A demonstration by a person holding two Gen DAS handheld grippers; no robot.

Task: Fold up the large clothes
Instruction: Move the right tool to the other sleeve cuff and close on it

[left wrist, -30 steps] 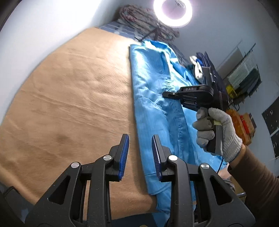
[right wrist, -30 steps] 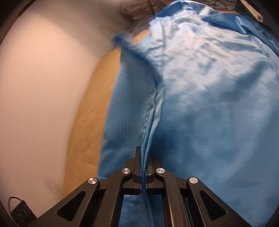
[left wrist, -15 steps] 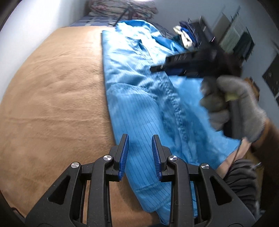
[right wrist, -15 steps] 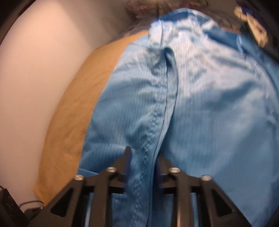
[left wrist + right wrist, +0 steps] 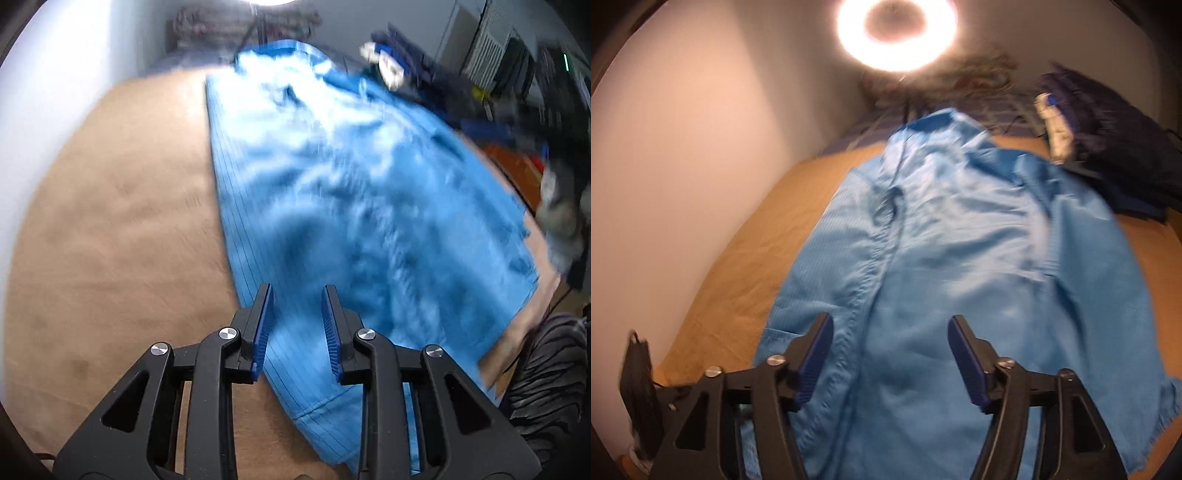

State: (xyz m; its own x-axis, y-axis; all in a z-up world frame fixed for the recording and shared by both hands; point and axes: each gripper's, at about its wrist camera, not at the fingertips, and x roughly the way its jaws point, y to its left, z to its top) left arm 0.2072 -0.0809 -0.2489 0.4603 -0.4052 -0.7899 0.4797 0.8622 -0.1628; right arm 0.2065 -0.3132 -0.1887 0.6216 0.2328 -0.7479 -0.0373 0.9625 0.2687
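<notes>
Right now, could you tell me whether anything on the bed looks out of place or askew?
Nothing is damaged or spilled. The blue garment lies rumpled, with puckers along its centre seam, on the tan blanket. A dark heap of clothes crowds its far right corner.

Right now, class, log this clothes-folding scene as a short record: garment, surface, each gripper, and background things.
garment: blue jacket, spread flat, collar at the far end
surface: tan blanket under the jacket
left gripper: jaws apart, nothing between the pads, over the jacket's near edge
right gripper: jaws wide, just been opening, nothing gripped, jacket lying below
background: ring light at the far end; dark clothes heaped beside the collar
</notes>
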